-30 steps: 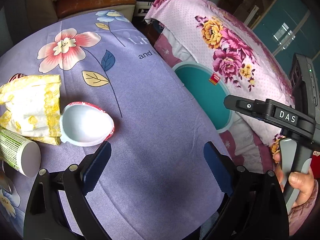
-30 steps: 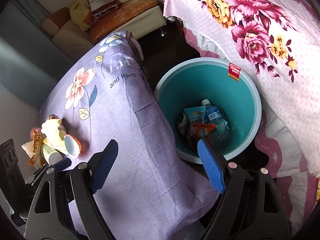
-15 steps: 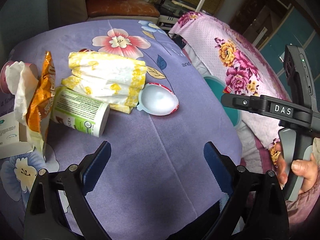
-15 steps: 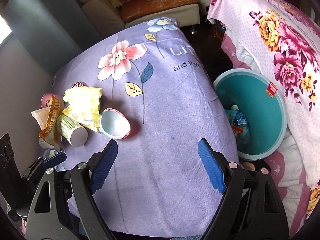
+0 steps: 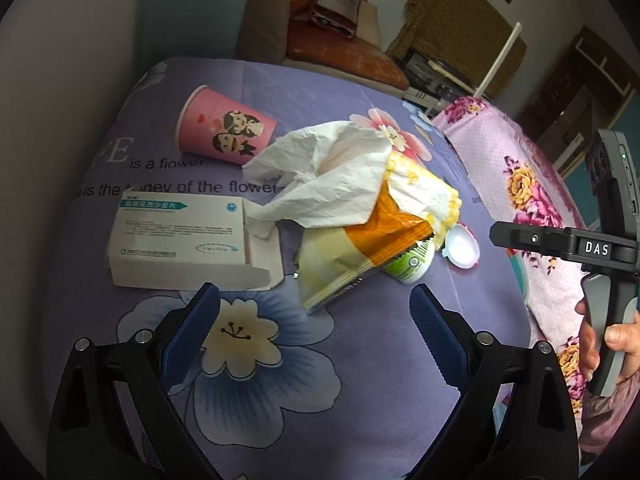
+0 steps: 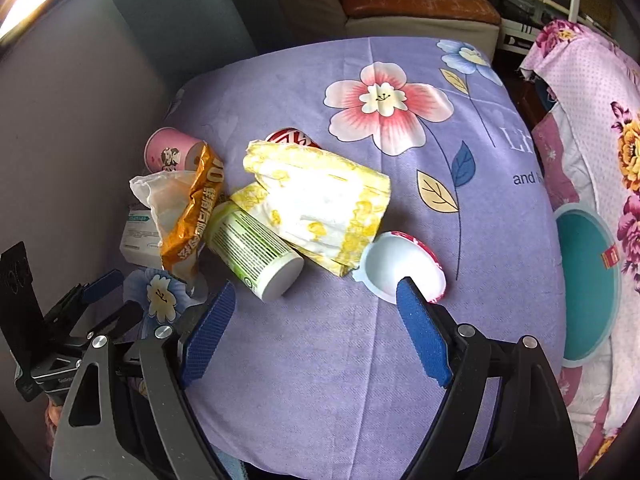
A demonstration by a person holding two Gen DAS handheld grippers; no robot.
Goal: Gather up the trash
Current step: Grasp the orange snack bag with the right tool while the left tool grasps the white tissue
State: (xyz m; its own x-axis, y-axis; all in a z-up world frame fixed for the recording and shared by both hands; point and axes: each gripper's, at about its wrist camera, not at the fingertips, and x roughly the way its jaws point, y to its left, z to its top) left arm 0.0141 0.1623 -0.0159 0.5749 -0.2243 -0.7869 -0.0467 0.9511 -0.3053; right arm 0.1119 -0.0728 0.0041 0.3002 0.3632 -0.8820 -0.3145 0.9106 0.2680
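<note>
A heap of trash lies on the purple flowered tablecloth [image 6: 360, 368]: a green-and-white canister [image 6: 252, 248] on its side, a yellow-and-white tissue pack [image 6: 320, 204], an orange snack bag [image 6: 196, 212], a crumpled white tissue [image 5: 328, 176], a pink paper cup [image 5: 224, 134], a white carton [image 5: 180, 240], a red can [image 6: 290, 138] and a small white tub with a red rim [image 6: 400, 264]. My left gripper [image 5: 314, 304] hangs open over the cloth, just short of the snack bag [image 5: 360, 256]. My right gripper [image 6: 316, 292] is open and empty above the cloth in front of the canister and the tub.
The teal bin [image 6: 588, 280] stands on the floor off the table's right edge. A pink floral cover [image 6: 600, 120] drapes beside it. A sofa with a brown cushion [image 6: 416, 0] is behind the table. A hand [image 5: 616, 340] grips the right tool's handle.
Both views have swung left, away from the teal bin and onto the trash heap. The heap now fills the middle of each view. Both grippers stayed open and empty.
</note>
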